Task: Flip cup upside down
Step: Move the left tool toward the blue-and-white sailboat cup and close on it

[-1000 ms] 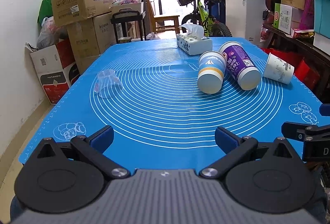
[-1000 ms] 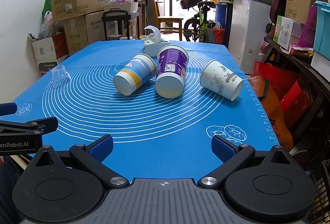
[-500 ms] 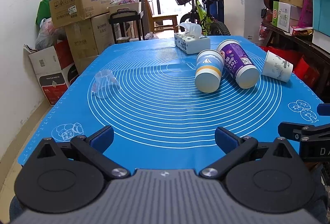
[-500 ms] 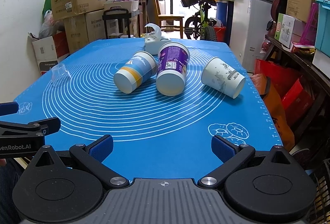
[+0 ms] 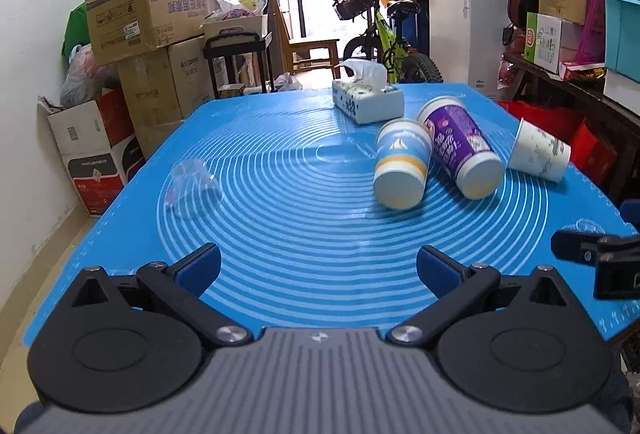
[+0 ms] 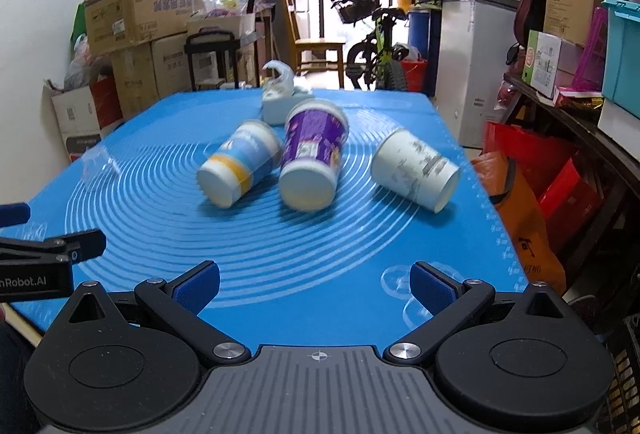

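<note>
Both wrist views sit low at the near edge of the worktop [image 5: 280,138], facing its far end. The left view looks from the left, the right from the right; both share the three lying cups [image 6: 308,158].

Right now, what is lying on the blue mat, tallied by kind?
Paper cups, on their sides: 3: blue-and-yellow cup, purple cup, white cup
Clear plastic cup: 1
Tissue box: 1
Total: 5
</note>
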A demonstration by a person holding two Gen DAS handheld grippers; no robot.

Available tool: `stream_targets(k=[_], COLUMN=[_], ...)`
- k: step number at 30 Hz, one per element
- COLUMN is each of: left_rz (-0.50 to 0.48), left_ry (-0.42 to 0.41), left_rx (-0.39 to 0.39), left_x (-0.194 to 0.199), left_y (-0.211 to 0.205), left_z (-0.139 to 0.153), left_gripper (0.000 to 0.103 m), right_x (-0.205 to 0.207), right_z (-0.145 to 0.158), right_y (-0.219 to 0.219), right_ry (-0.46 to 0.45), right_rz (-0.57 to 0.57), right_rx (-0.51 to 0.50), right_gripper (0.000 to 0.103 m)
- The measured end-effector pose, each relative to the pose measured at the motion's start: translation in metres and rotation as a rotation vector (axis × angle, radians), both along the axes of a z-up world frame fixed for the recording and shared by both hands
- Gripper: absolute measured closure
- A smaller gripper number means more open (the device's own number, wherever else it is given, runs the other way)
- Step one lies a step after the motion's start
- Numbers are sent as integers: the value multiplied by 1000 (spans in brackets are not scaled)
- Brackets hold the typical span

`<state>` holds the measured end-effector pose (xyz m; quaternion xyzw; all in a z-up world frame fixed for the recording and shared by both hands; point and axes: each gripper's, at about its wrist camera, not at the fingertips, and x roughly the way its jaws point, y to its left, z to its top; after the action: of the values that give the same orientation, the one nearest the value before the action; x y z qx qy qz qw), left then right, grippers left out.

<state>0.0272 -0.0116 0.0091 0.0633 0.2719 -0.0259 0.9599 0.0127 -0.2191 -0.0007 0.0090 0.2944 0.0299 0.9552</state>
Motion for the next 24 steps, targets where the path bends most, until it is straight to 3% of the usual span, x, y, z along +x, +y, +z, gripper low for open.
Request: stream_targets(k=[5,9,24], left_rz=[-19,-57,-141], left_ry=[-17,11,27], left_rx=[26,2,27], left_x=[18,36,105], left_y=[-10,-14,-49], left_z=[1,-3,-23], left_gripper=[0,0,1], right_x=[19,36,82], right_z=[9,13,-6], right_y=[-9,-14,-28], right_ry=[-32,-44,-22], right_rz=[-19,-32,-65], right_rx=[-4,-10,1], right_gripper=[2,2,2])
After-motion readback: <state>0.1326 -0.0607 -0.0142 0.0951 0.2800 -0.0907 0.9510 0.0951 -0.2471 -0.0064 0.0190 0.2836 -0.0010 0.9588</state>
